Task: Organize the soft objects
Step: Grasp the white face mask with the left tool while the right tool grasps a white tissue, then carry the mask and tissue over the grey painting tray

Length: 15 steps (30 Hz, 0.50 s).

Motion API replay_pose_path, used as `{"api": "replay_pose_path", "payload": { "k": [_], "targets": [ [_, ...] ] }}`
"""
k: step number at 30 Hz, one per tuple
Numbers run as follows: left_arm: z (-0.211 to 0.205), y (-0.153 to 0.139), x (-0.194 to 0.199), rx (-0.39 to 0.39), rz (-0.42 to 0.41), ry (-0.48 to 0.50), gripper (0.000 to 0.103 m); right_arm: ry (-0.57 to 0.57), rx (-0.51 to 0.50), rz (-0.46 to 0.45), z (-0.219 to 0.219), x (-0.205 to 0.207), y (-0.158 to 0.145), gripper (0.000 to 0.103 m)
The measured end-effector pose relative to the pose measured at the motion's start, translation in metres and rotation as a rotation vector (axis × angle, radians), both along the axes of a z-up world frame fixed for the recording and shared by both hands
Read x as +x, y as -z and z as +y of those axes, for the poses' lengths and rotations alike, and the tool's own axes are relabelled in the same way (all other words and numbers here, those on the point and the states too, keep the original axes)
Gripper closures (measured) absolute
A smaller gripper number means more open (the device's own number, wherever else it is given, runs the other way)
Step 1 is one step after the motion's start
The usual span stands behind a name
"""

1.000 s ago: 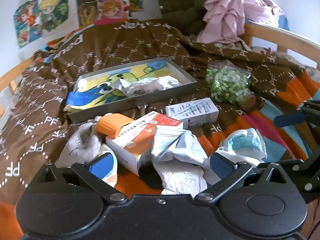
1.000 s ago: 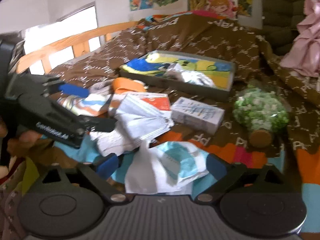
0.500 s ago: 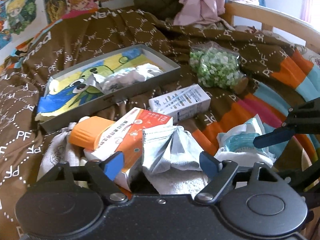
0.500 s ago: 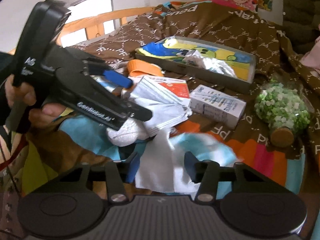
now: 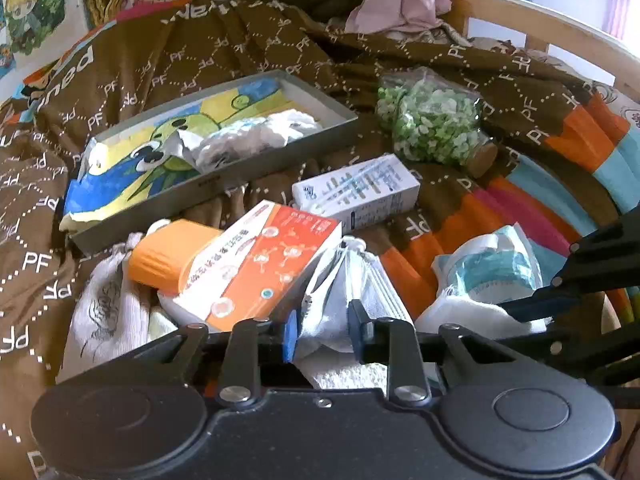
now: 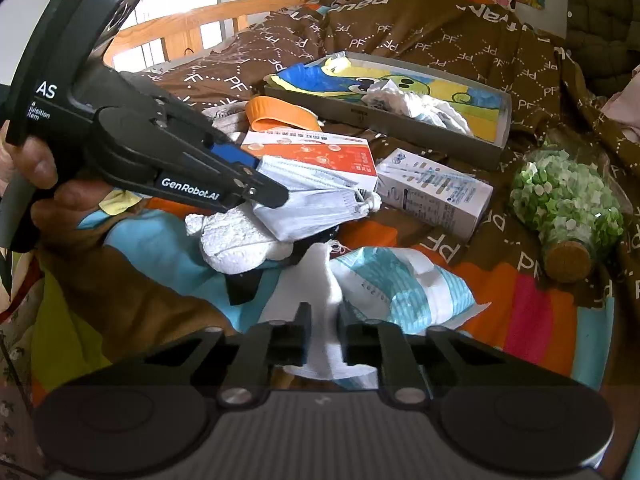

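Note:
A stack of grey-white face masks [image 5: 360,280] lies in the heap on the brown bedspread. My left gripper [image 5: 322,334] is closing on its near end, and the pads press the masks; the right wrist view shows the same pinch [image 6: 264,184]. A white cloth [image 6: 320,276] rises from beside a teal-and-white packet [image 6: 396,288]. My right gripper [image 6: 325,332] is closing on that cloth, which is squeezed between its jaws. A fluffy white towel piece [image 6: 236,244] lies under the masks. The grey tray [image 5: 240,172] behind holds a cartoon cloth and white wrapped bundles.
Around the masks lie an orange-and-white carton [image 5: 256,276], an orange case [image 5: 168,256], a white carton [image 5: 356,192] and a white drawstring bag [image 5: 104,312]. A corked jar of green stars [image 5: 428,124] lies at the right. Wooden bed rails [image 5: 552,28] border the bed.
Both grippers went from wide open to nearly closed. The left one moved forward onto the masks, and the right one sank onto the white cloth. The left gripper came into the right wrist view.

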<state>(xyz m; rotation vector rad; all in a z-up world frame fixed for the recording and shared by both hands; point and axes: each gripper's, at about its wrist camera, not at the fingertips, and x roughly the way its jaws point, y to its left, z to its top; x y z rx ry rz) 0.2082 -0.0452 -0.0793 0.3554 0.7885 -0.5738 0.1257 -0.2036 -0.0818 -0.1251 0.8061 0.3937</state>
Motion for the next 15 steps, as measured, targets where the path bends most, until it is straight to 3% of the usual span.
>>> {"api": "replay_pose_path", "payload": {
  "k": [1,6,10,15],
  "targets": [
    [0.000,0.001,0.000,0.005,0.009,-0.009,0.087,0.001,0.002,-0.001,0.000,0.000,0.000,0.097],
    [0.000,-0.003,-0.002,0.013,0.028,-0.059,0.098,-0.005,0.034,-0.038,-0.002,-0.003,-0.005,0.099],
    [0.006,-0.014,-0.003,-0.050,0.072,-0.126,0.098,-0.009,0.067,-0.075,-0.004,-0.007,-0.012,0.099],
    [0.012,-0.033,-0.016,-0.073,0.045,-0.156,0.098,-0.011,0.140,-0.129,-0.009,-0.013,-0.022,0.099]
  ]
}}
